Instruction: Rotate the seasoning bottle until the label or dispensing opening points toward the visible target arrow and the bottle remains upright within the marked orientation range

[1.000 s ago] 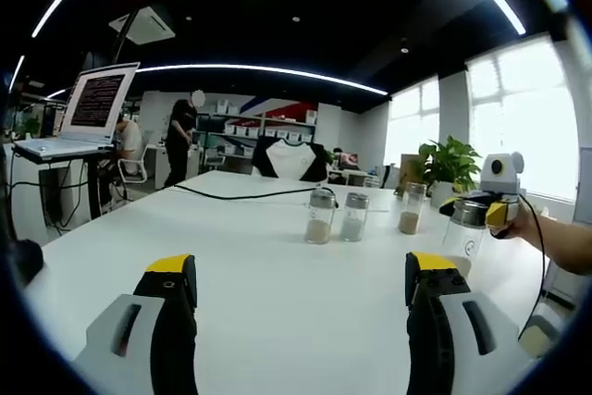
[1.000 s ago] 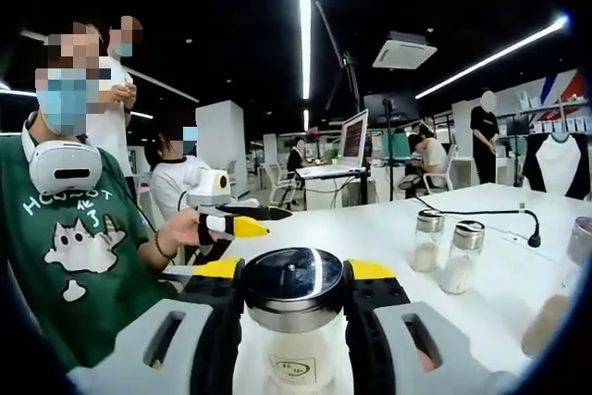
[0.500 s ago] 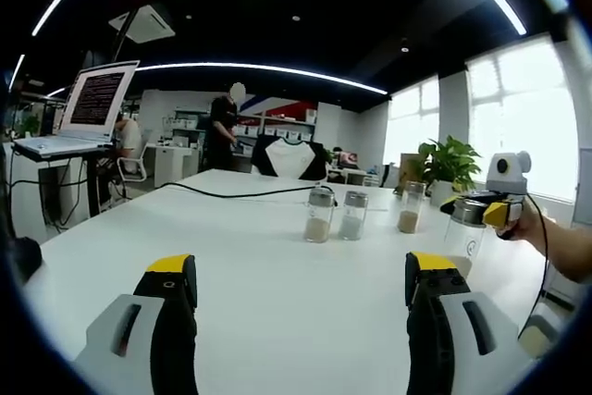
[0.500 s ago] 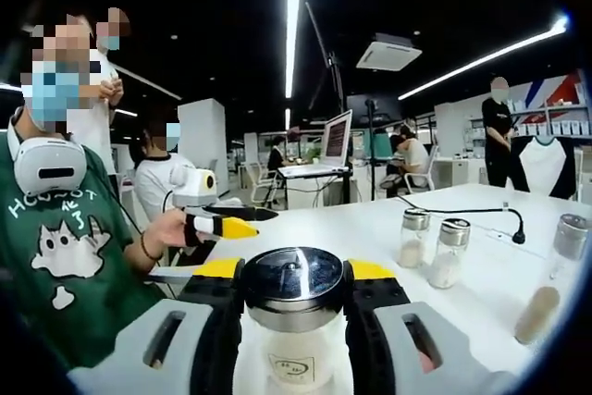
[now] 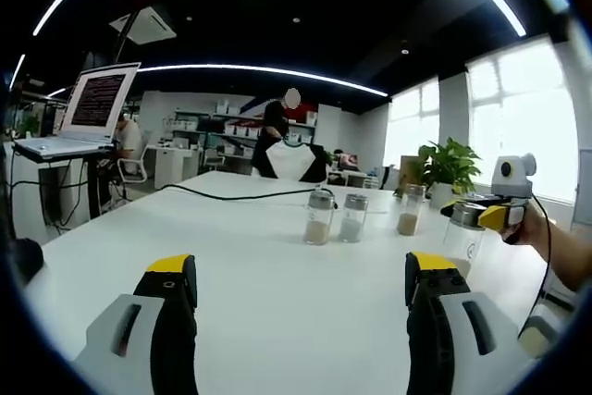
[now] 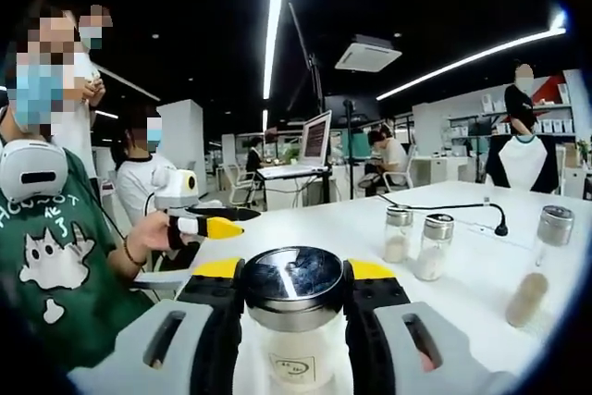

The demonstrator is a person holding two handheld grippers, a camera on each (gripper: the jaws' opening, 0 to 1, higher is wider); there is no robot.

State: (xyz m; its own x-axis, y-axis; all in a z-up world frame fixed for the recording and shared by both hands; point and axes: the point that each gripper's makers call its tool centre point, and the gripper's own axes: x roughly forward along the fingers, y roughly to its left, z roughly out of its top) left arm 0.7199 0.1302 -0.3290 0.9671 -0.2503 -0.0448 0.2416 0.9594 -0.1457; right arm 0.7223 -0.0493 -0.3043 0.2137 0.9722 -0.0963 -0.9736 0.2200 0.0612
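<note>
My right gripper (image 6: 292, 277) is shut on the seasoning bottle (image 6: 294, 358), a clear glass jar with a shiny metal lid (image 6: 292, 284) and a small label facing the camera. The bottle stands upright on the white table (image 6: 462, 293). In the left gripper view the same bottle (image 5: 462, 240) stands at the far right, with the right gripper (image 5: 474, 213) clamped round its lid and a hand behind it. My left gripper (image 5: 301, 275) hovers low over the table, open, nothing between its jaws. It also shows as the left gripper (image 6: 217, 226), held in a person's hand.
Two more seasoning bottles (image 5: 320, 217) (image 5: 353, 216) stand side by side mid-table, a third bottle (image 5: 411, 209) further right. A black cable (image 5: 240, 195) runs across the far table. A laptop (image 5: 79, 113) sits on a stand at left, a plant (image 5: 450, 166) at right. People stand behind.
The right gripper view has swung: the other bottles and laptop slid left in it, the held bottle staying between the jaws. In the left view the right gripper edged right; a background person walked right.
</note>
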